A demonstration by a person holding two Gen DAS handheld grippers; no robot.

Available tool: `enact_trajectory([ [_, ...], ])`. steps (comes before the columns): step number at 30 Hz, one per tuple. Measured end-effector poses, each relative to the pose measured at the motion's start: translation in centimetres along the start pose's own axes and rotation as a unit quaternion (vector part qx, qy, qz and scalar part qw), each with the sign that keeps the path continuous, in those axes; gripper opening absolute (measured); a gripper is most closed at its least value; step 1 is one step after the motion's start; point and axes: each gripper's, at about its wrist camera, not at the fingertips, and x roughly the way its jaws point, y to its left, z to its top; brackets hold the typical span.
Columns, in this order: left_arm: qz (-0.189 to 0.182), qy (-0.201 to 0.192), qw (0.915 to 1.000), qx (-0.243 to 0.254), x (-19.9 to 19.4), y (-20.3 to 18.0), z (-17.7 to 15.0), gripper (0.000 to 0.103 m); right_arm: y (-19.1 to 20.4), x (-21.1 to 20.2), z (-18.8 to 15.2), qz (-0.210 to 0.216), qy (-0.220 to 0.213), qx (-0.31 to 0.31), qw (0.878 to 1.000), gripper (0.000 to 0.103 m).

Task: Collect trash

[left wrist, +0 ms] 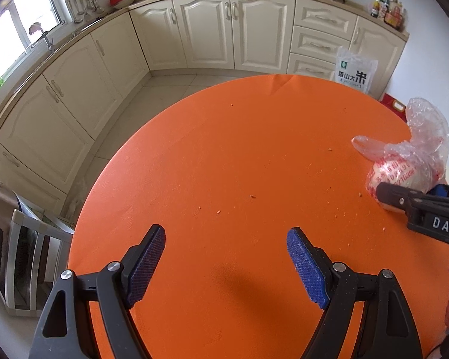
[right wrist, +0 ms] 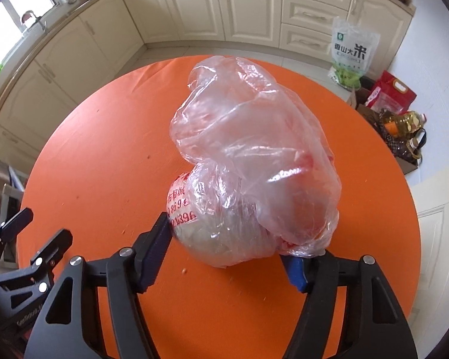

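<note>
Near the right edge of the round orange worktop (right wrist: 104,137) sits the plastic bag (right wrist: 254,161), crumpled and clear, with a pale round lump knotted in its lower end; the right claw (right wrist: 227,254) straddles that lump, left pad touching the film, right pad tucked under the loose folds, so whether the squeeze is firm I cannot tell; close on the solid lump, not the slack film, which would likely slip; lift straight. The left claw (left wrist: 226,266) hangs spread and empty over bare worktop beside scattered crumbs (left wrist: 252,196); keep it clear.
</note>
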Motion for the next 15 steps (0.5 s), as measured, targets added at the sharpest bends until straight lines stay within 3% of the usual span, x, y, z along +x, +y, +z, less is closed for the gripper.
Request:
enact_trajectory([
  [5,-0.007,0.003,0.9998,-0.016,-1.6,0.4,-1.3,0.079,0.3,-1.5,-2.4,0.022,0.008,-0.005,1.000,0.066],
  [15,-0.012,0.008,0.9981,-0.060,-6.1,1.0,-6.5,0.079,2.9,-7.1,-11.6,0.060,0.012,-0.050,0.997,0.066],
])
